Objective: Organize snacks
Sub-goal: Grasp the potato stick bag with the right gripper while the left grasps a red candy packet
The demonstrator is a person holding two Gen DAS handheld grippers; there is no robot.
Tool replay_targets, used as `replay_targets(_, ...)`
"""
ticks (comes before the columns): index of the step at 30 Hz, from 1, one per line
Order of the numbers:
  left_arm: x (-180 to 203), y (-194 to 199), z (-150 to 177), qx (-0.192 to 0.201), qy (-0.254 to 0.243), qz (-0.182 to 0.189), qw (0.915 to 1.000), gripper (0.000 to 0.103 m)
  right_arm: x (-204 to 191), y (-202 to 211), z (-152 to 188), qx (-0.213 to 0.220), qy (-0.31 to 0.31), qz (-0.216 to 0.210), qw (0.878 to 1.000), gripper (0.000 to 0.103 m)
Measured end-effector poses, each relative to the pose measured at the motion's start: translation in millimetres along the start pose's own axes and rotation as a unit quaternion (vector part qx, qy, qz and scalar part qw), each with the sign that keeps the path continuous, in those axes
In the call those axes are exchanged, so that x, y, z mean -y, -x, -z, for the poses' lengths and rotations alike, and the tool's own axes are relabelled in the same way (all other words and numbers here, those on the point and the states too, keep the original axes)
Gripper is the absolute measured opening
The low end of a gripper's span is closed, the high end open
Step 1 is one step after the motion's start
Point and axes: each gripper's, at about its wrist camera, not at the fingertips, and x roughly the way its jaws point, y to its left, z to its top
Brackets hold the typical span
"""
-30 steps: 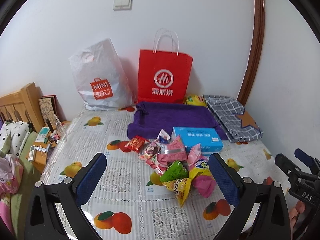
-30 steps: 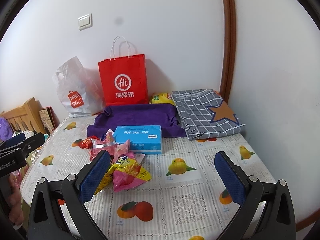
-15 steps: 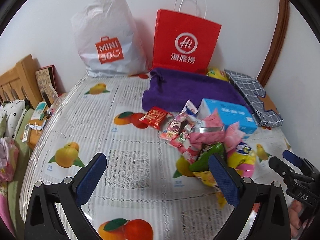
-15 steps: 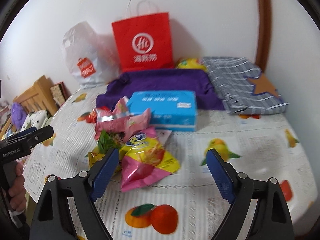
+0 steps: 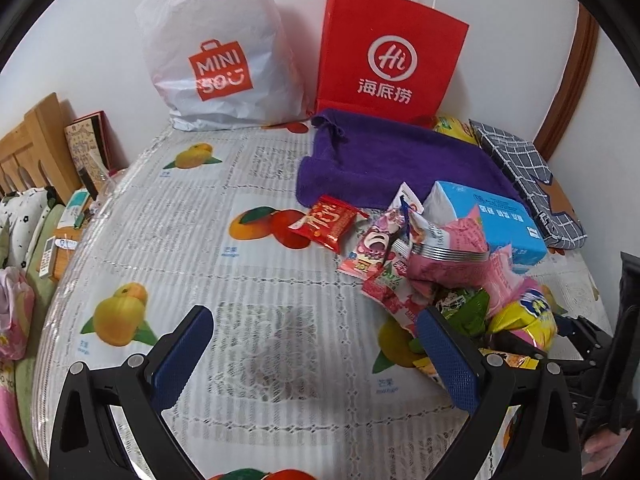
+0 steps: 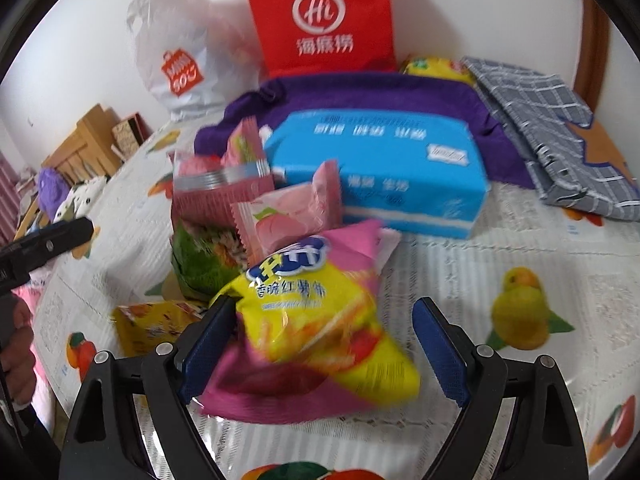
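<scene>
A pile of snack packets (image 5: 432, 264) lies on the fruit-print tablecloth (image 5: 224, 264). It holds a small red packet (image 5: 326, 227), pink packets (image 5: 448, 256), a green packet (image 6: 202, 256) and a yellow-and-pink chip bag (image 6: 316, 320). My right gripper (image 6: 322, 344) is open, its jaws on either side of the chip bag, which lies between them. My left gripper (image 5: 316, 350) is open and empty over bare cloth, left of the pile. The right gripper's body also shows at the right edge of the left wrist view (image 5: 592, 344).
A blue tissue box (image 6: 380, 172) lies behind the pile on a purple towel (image 5: 392, 160). A red paper bag (image 5: 390, 56) and a white plastic bag (image 5: 220, 60) stand against the wall. A grey checked cloth (image 6: 556, 128) lies right. A wooden bed frame (image 5: 28, 148) is left.
Both grippers have moved forward and down toward the table. The right gripper has closed in on the pile, and the chip bag now lies between its open jaws.
</scene>
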Motion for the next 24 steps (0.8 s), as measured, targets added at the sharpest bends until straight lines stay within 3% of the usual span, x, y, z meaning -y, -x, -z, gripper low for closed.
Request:
replay_targets(1, 2.2, -3.0, -1.0, -0.003, -0.002, -0.001, 1.0000, 0.102, 1.1, -0.2, 1.2, 0.004, 0.000, 0.000, 1.000, 0.085)
replay_targets(3, 5.6, -9.0, -2.9, -0.009, -0.006, -0.009, 0.9999, 0.102, 4.0, 2.5, 3.6, 0.008, 0.003, -0.014, 1.000, 0.065)
replay_targets(5, 6.9, -15.7, -6.6, -0.012, -0.009, -0.017, 0.9997, 0.102, 10.0, 11.2, 5.8, 0.019, 0.003, -0.011, 1.000, 0.062)
replay_targets(14, 4.5, -55.4, -43.4, -0.023, -0.029, -0.070, 0.9969, 0.097, 59.9, 39.9, 8.9, 0.045, -0.029, 0.029, 0.998, 0.060)
replay_targets(21, 8.9, -98.8, -61.8, -0.041, -0.065, -0.055, 0.9955, 0.090, 79.2, 33.7, 12.7, 0.043, -0.062, 0.056, 0.996, 0.060)
replay_targets(24, 11.1, -109.6, -63.3, -0.044, -0.077, -0.047, 0.9950, 0.076, 83.2, 34.8, 14.1, 0.048, -0.082, 0.056, 0.994, 0.060)
